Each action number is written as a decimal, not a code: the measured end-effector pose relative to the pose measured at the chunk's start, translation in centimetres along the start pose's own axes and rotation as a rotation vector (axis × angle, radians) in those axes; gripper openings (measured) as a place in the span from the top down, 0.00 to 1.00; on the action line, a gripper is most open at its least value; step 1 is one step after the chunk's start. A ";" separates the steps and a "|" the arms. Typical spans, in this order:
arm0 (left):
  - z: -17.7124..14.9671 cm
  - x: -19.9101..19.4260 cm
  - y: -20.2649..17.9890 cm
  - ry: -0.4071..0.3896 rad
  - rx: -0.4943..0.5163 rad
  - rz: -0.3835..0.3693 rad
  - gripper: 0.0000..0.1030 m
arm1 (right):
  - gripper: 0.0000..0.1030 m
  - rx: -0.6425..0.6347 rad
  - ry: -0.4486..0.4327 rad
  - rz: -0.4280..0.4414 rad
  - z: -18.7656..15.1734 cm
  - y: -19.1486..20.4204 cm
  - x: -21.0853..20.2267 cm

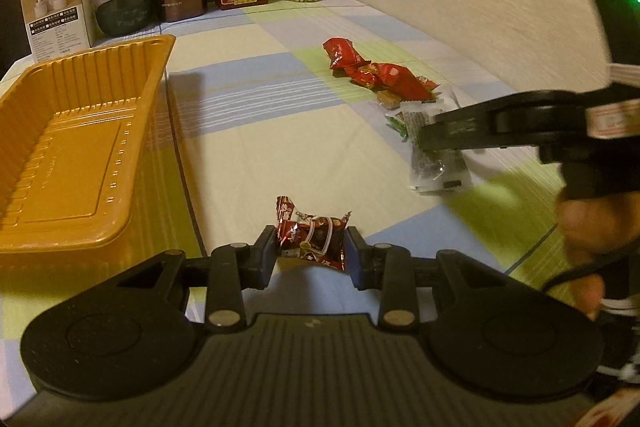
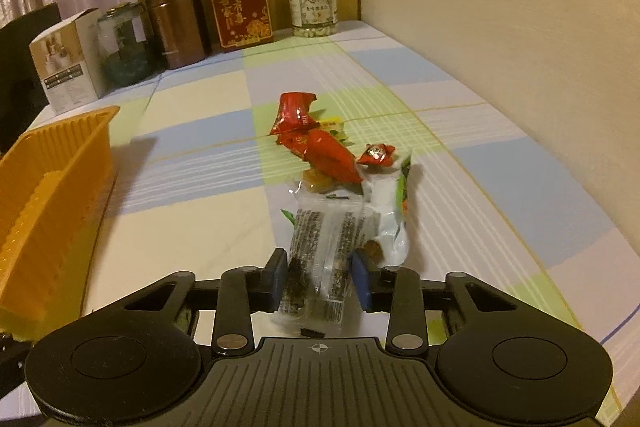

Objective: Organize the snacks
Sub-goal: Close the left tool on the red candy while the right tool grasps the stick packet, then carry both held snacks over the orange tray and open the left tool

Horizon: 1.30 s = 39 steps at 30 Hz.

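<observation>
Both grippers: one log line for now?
left gripper: shut on brown-red wrapped candy | right gripper: shut on clear dark-filled packet | orange plastic tray: empty

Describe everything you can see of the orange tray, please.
The orange tray is a long, shallow, rectangular container that looks like thin moulded plastic. Its sloping walls are ribbed, its corners are rounded, and a flat lip runs around the rim. The floor has a raised rectangular panel edged with small dashes. It stands upright on the checked tablecloth, at the left, in front of a white box. No snack is seen in the part that shows. Neither gripper touches it.
</observation>
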State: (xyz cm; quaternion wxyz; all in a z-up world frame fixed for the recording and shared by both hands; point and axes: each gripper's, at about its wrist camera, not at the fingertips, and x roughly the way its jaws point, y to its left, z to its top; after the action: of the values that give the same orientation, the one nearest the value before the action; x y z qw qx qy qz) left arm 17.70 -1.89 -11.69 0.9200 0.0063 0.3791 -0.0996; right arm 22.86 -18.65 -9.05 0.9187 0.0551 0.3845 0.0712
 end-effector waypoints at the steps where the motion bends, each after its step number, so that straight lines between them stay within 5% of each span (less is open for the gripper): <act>1: -0.1 -0.1 0.0 -0.001 -0.001 0.000 0.69 | 0.83 -0.003 -0.002 0.007 -0.1 -0.1 -0.6; 9: -1.0 -0.6 -0.2 0.002 -0.026 -0.001 0.69 | 0.85 0.013 0.026 0.037 -1.8 -0.7 -2.1; 13: -1.0 -0.7 -0.2 -0.007 -0.028 0.000 0.69 | 0.38 0.049 0.006 0.031 -1.4 -0.6 -1.7; 21: -1.2 -0.3 0.2 -0.008 -0.034 0.008 0.69 | 0.39 0.030 0.018 0.033 -0.7 0.6 1.0; 23: -1.2 -0.2 0.3 -0.003 -0.034 0.007 0.69 | 0.53 0.026 0.026 0.012 -0.7 0.7 1.3; 28: -1.1 -0.4 0.3 -0.004 -0.042 0.005 0.69 | 0.62 0.019 0.037 0.011 -1.2 0.5 0.7; 39: -1.2 -2.8 0.5 -0.014 -0.083 0.004 0.69 | 0.64 0.029 0.057 0.038 -3.6 -0.2 -2.8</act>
State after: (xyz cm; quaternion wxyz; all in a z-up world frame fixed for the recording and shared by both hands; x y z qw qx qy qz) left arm 15.02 -0.81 -10.63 0.9222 -0.0318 0.3766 -0.0821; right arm 18.32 -19.13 -9.62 0.9050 0.0736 0.4103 0.0848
